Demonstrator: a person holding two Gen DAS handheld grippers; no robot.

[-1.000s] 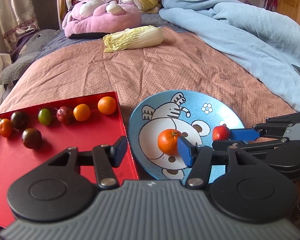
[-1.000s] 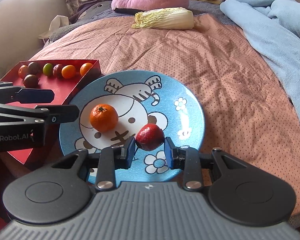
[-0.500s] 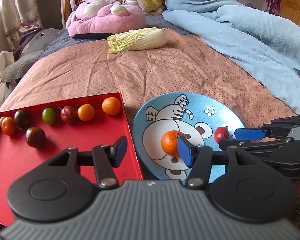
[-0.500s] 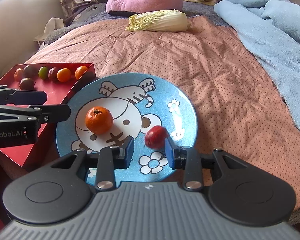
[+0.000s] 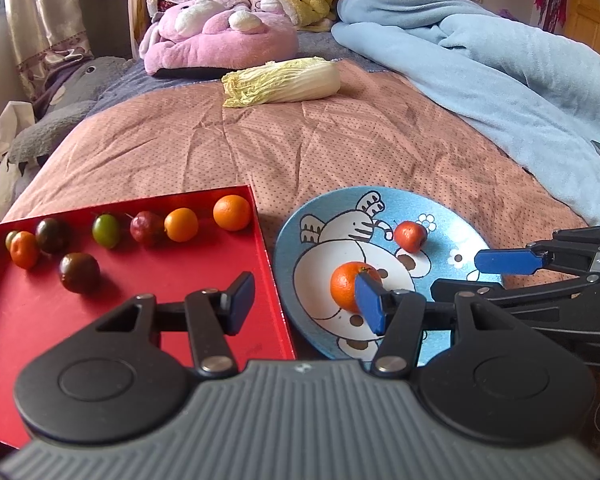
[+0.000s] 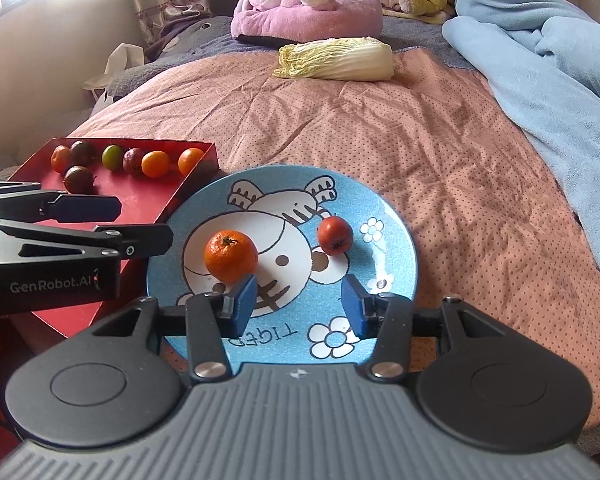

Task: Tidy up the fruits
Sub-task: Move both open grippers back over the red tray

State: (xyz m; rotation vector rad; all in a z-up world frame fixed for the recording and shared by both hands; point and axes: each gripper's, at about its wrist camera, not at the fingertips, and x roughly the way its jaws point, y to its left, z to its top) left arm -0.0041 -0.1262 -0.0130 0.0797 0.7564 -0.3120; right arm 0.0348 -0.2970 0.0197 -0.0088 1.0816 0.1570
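Two fruits already lie on the blue cartoon plate (image 6: 396,248), which sits on the bed just ahead of the right claw (image 6: 298,306): a mandarin (image 6: 231,255) just beyond its left pad, and a small red fruit (image 6: 335,235) a little farther out, ahead of the gap and slightly toward the right pad. The right claw's jaws are opening, with nothing between them; the red fruit rests free on the plate.

The left claw (image 5: 300,306) hangs with its jaws apart and empty, straddling the seam between the plate and the red tray (image 5: 148,312). Eight small fruits remain at the tray's far edge, well beyond that claw's left pad: a dark one nearest, then a row of orange, dark, green, red and orange ones, plus another half hidden at the left end. By my judgement the sorting is at an early stage, with two moved and most still to go. Farther off on the pink bedspread lies a napa cabbage (image 6: 336,59), untouched.

A second ago the right claw was clamped on the red fruit, holding it low over the plate's near part. Since then it has let go and the fruit now sits farther from the pads. The left claw and tray fruits are unchanged.
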